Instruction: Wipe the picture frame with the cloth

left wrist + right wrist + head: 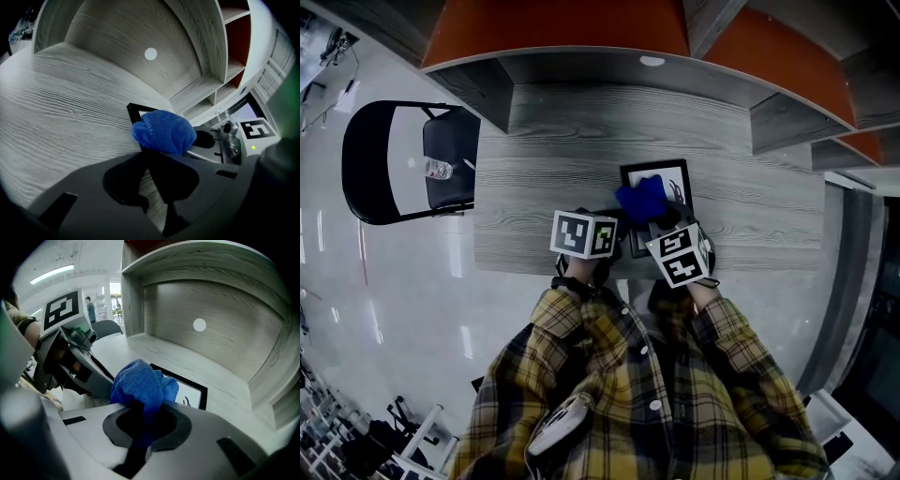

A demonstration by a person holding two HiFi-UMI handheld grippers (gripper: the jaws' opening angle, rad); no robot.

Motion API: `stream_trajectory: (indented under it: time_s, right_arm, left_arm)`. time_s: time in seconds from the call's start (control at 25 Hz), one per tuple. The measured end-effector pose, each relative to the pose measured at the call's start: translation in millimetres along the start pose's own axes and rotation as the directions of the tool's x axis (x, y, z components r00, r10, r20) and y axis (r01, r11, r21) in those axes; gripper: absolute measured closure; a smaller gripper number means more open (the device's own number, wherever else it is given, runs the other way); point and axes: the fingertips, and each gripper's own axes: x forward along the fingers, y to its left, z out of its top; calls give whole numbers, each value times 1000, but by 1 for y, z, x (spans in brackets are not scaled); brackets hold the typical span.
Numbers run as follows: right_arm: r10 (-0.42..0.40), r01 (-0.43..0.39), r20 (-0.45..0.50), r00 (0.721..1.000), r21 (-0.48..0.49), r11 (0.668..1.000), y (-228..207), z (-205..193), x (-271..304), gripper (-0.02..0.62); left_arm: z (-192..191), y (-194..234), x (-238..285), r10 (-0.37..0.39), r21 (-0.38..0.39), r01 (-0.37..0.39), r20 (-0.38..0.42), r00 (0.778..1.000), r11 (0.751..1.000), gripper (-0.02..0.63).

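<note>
A chair (367,164) is seen at the head view's upper left. At centre, the left gripper (152,192) is held with its jaws slightly parted, and desk (553,159) grain shows between them. Square markers are borne by both cubes. The picture frame (677,178) lies flat, its long axis running up the picture. Only one corner of it is shown in the left gripper view. The blue cloth (140,380) is pinched on the frame by the right gripper (143,416).

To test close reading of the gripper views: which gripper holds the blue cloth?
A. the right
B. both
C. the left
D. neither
A: the cloth is pinched in the jaws of the right gripper, over the frame.
</note>
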Motion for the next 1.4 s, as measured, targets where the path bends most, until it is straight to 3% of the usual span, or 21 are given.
stream_trajectory:
  time_s: [0.48, 0.68, 0.92, 1.08, 1.2, 1.28, 1.4]
  right_arm:
    - [-126, 129, -52, 991, 62, 990, -60, -34, -21, 561]
    - [-134, 139, -50, 990, 100, 985, -66, -36, -23, 561]
    - [-39, 31, 56, 998, 146, 989, -41, -5, -62, 560]
    - [145, -165, 105, 984, 215, 963, 3, 9, -85, 560]
    - [286, -292, 61, 956, 251, 923, 40, -3, -78, 560]
    - [311, -301, -3, 950, 235, 924, 56, -18, -58, 560]
    - [268, -255, -68, 961, 155, 954, 66, -37, -30, 560]
  left_arm:
    - [0, 1, -1, -2, -3, 2, -2, 1000, 1000, 535]
    - [1, 2, -1, 4, 6, -4, 2, 1000, 1000, 535]
    - [0, 1, -1, 8, 8, -8, 2, 1000, 1000, 535]
    - [0, 1, -1, 11, 11, -11, 3, 1000, 1000, 535]
    - [0, 1, -1, 13, 12, -13, 5, 1000, 1000, 535]
    - [0, 1, -1, 15, 14, -15, 7, 1000, 1000, 535]
    - [1, 0, -1, 16, 14, -16, 11, 1000, 1000, 535]
